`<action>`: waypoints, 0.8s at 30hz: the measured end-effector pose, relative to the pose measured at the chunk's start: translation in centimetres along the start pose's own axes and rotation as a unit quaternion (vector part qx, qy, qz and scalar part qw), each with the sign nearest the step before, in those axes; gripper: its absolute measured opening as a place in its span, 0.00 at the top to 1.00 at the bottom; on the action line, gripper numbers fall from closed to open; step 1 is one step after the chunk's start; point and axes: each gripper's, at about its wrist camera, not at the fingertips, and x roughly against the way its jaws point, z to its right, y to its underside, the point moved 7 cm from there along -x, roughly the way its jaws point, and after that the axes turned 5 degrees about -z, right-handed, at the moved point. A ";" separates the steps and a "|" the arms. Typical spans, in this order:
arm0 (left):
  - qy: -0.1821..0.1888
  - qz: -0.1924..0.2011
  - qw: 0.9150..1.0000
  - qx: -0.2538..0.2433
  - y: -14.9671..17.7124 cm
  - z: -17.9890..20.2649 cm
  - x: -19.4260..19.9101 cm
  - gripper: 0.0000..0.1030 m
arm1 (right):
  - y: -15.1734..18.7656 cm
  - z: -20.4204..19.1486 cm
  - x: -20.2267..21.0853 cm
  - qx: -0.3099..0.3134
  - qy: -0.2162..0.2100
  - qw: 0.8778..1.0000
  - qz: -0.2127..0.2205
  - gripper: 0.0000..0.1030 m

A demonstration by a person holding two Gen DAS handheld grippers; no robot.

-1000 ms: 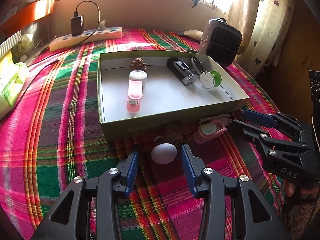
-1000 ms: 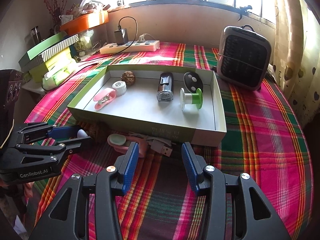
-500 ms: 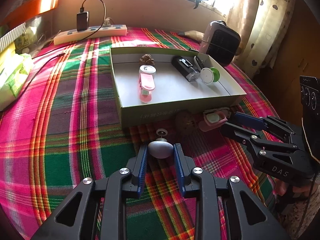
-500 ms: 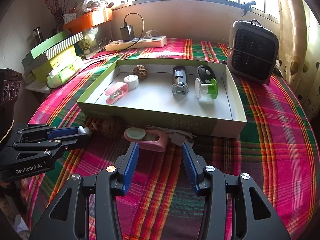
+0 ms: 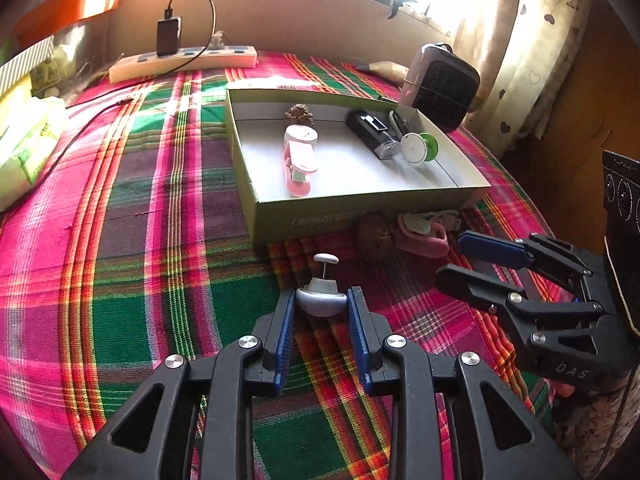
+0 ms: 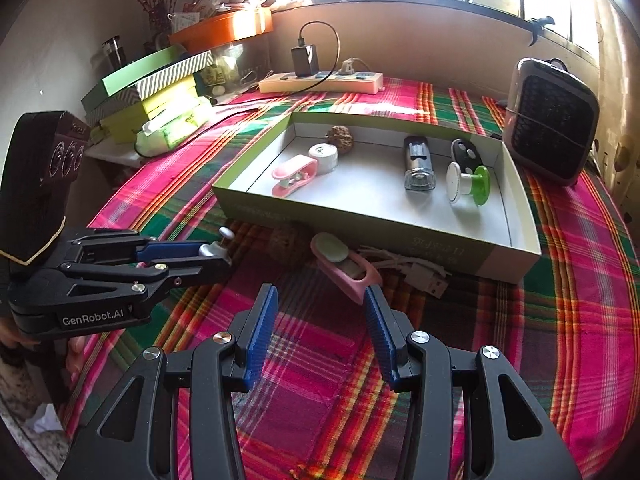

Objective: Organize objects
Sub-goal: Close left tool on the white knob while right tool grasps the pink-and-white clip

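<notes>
My left gripper (image 5: 321, 302) is shut on a small white knob-shaped piece (image 5: 321, 298) with a pin and cap at its front, held above the plaid cloth in front of the green tray (image 5: 256, 184). It also shows in the right wrist view (image 6: 214, 250). My right gripper (image 6: 318, 306) is open and empty, just short of a pink clip (image 6: 344, 268) that lies on the cloth beside a brown walnut (image 6: 286, 242). The tray holds a pink clip (image 6: 294, 176), a white cap (image 6: 323, 156), a walnut (image 6: 340, 139), a black lighter (image 6: 417, 162), a key fob (image 6: 466, 152) and a green spool (image 6: 468, 182).
A white USB cable (image 6: 416, 270) lies by the tray's front wall. A small heater (image 6: 554, 120) stands at the right, a power strip (image 6: 320, 82) at the back, and stacked boxes (image 6: 152, 92) with a tissue pack (image 6: 176, 128) at the left.
My left gripper closed on the white piece and lifted it off the cloth, pulling back and left. My right gripper moved closer to the pink clip and stayed open.
</notes>
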 end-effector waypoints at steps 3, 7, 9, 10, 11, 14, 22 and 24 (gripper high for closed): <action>0.001 -0.001 1.000 0.000 0.0 0.1 0.0 0.73 | -0.8 0.7 -0.4 0.010 0.021 1.000 0.004 0.55; -0.006 -0.003 1.000 -0.003 -0.1 0.3 -0.2 0.71 | -1.2 0.7 -1.7 0.031 0.019 0.999 -0.007 0.55; -0.010 -0.003 1.000 -0.004 -0.1 0.3 -0.1 0.71 | -0.9 0.5 -2.0 0.030 -0.004 0.999 -0.016 0.55; -0.012 -0.003 1.000 -0.005 -0.1 0.3 -0.1 0.71 | -0.6 0.1 -2.1 0.033 -0.016 0.999 -0.022 0.55; -0.013 -0.002 1.000 -0.004 -0.1 0.3 -0.1 0.71 | -0.3 -0.2 -2.2 0.039 -0.024 0.999 -0.028 0.55; -0.017 -0.002 1.000 -0.004 0.0 0.3 -0.1 0.71 | 0.6 -1.1 -2.2 0.061 -0.042 0.997 -0.038 0.55; -0.040 -0.005 0.999 -0.010 0.6 0.3 0.3 0.71 | -0.7 0.2 -2.6 0.020 -0.028 0.999 -0.030 0.55; -0.042 -0.004 0.999 -0.007 0.6 0.3 0.3 0.71 | -0.9 0.1 -2.8 0.025 -0.016 0.999 -0.029 0.55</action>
